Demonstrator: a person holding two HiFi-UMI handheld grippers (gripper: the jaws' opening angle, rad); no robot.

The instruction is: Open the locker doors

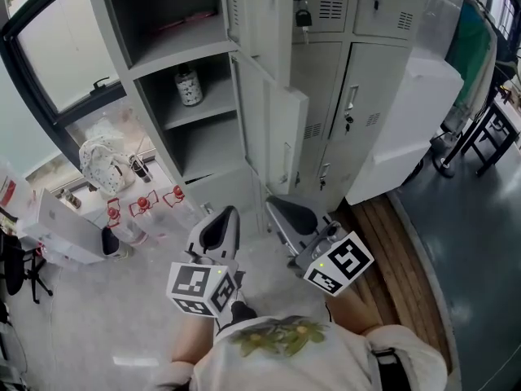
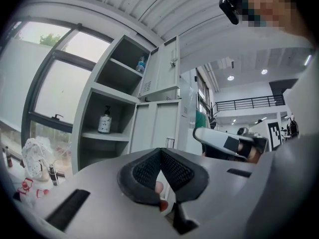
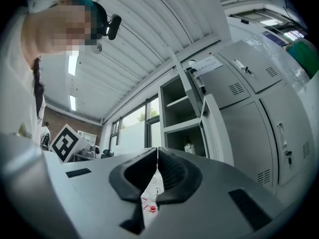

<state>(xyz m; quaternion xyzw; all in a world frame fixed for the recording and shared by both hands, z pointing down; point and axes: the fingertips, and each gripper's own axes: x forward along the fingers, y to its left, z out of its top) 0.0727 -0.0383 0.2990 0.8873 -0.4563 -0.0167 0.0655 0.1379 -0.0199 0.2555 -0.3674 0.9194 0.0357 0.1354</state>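
The grey locker bank (image 1: 326,72) fills the top of the head view. Its left column stands open, with an upper door (image 1: 260,15) and a middle door (image 1: 277,129) swung out toward me. A white pump bottle (image 1: 189,85) stands on the middle shelf. The doors to the right (image 1: 358,104) are closed. My left gripper (image 1: 218,228) and right gripper (image 1: 291,217) hang low in front of the lockers, apart from every door. Both are shut with nothing between the pads. In the left gripper view the pads (image 2: 149,171) meet at the tip; the right gripper's pads (image 3: 172,173) do the same.
A white patterned bag (image 1: 102,163) and several small red items (image 1: 142,204) lie by the window at left. A white box (image 1: 61,226) sits beside them. Right of the lockers stand a white cabinet (image 1: 407,129), a wooden floor strip (image 1: 407,259) and a clothes rack (image 1: 480,55).
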